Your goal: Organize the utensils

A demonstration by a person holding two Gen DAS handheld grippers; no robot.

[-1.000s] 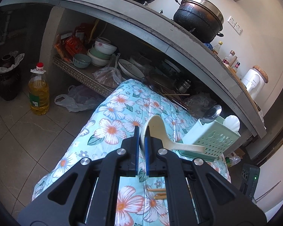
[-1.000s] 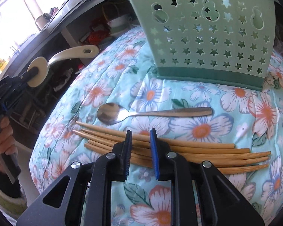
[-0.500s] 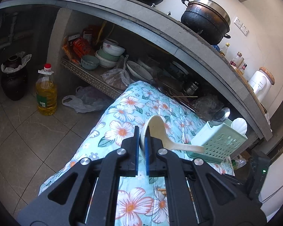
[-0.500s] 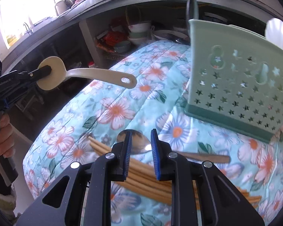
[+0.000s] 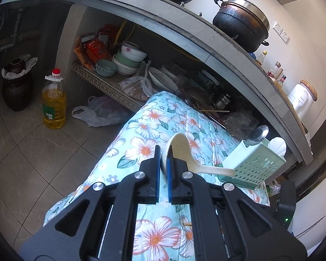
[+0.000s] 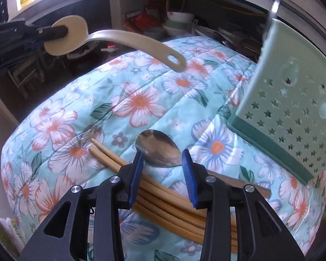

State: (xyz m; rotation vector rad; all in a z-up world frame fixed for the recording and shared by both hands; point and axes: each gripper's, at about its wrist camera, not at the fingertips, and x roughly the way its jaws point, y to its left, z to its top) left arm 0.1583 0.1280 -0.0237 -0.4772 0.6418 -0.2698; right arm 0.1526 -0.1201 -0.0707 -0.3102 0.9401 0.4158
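My left gripper (image 5: pixel 163 158) is shut on the bowl of a cream plastic ladle (image 5: pixel 184 154), held in the air with its handle pointing at the green star-holed utensil holder (image 5: pixel 254 165). The holder holds a metal spoon and a white scoop. In the right wrist view the ladle (image 6: pixel 123 37) hangs above the floral cloth (image 6: pixel 141 104). My right gripper (image 6: pixel 163 158) is open, its jaws either side of the bowl of a metal spoon (image 6: pixel 158 150) lying on the cloth beside several wooden chopsticks (image 6: pixel 163 195). The holder (image 6: pixel 293 113) stands at the right.
A stone counter (image 5: pixel 184 32) with a black pot (image 5: pixel 241 24) runs behind. The shelf under it holds bowls (image 5: pixel 126 61) and plates. An oil bottle (image 5: pixel 54 104) and a dark jar (image 5: pixel 16 87) stand on the tiled floor at the left.
My right gripper has opened wider and swung left, moving from over the chopsticks to around the spoon's bowl. My left gripper has pulled back with the ladle still held.
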